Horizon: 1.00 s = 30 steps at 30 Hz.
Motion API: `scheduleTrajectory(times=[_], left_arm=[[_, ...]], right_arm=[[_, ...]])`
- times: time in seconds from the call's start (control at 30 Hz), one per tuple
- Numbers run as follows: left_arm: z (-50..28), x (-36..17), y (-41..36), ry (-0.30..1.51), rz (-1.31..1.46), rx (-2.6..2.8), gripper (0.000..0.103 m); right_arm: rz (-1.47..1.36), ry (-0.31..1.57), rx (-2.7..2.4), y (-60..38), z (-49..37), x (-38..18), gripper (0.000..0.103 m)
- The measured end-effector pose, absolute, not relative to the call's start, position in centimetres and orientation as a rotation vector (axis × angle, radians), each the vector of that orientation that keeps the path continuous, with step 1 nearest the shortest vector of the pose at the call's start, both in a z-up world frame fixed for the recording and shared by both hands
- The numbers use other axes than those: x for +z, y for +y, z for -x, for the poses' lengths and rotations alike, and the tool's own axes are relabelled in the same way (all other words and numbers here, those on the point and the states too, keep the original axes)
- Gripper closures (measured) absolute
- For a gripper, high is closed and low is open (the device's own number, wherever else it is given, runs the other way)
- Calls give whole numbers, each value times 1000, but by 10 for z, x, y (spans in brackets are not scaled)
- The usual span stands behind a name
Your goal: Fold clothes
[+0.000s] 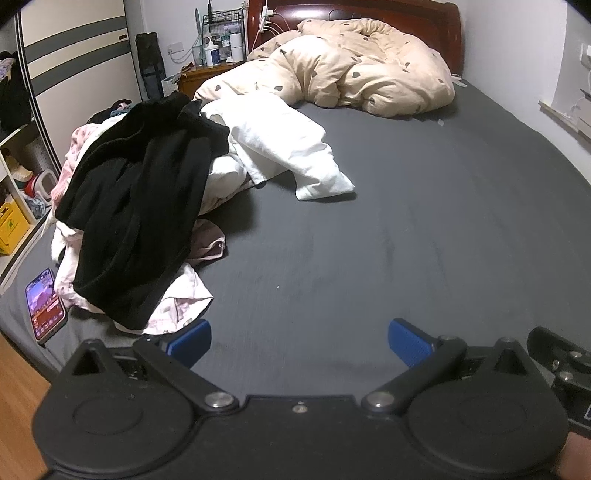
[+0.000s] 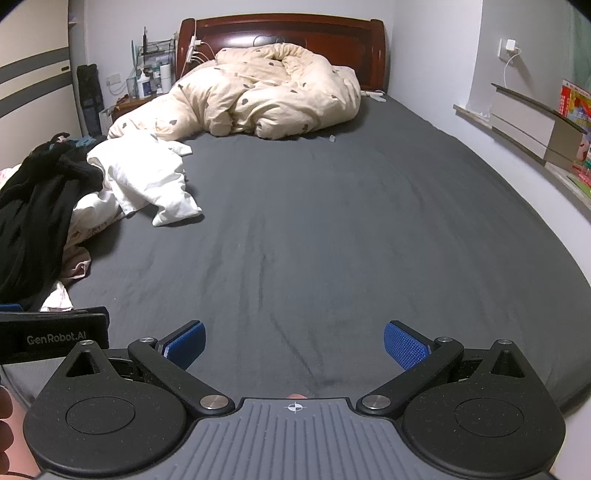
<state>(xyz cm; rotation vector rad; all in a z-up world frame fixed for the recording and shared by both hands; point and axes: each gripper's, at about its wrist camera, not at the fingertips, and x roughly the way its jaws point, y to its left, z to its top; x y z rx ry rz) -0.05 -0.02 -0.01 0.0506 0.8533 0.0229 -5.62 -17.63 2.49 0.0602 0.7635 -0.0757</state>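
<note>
A heap of clothes lies on the left side of the bed: a black garment [image 1: 140, 206] drapes over pale pink pieces [image 1: 177, 299], with a white garment [image 1: 288, 147] spread behind it. In the right wrist view the same black garment [image 2: 33, 221] and white garment [image 2: 147, 177] lie at the left. My left gripper [image 1: 299, 341] hovers open over the grey sheet [image 1: 406, 229], just right of the heap, holding nothing. My right gripper [image 2: 294, 343] is also open and empty above bare grey sheet [image 2: 332, 240]. The left gripper's body [image 2: 55, 332] shows at the right wrist view's left edge.
A crumpled beige duvet [image 1: 354, 62] fills the head of the bed by the dark wooden headboard [image 2: 284, 33]. A phone [image 1: 46, 306] lies at the bed's left edge near the heap. A wardrobe and shelves [image 1: 22, 147] stand left; a wall ledge [image 2: 524, 125] runs right.
</note>
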Motion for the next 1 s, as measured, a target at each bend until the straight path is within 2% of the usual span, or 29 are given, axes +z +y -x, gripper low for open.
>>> scheduleTrajectory(times=[1.0], left_arm=[[-2, -3, 0, 874, -42, 37, 0]], right_arm=[[-65, 780, -70, -171, 58, 19, 0]])
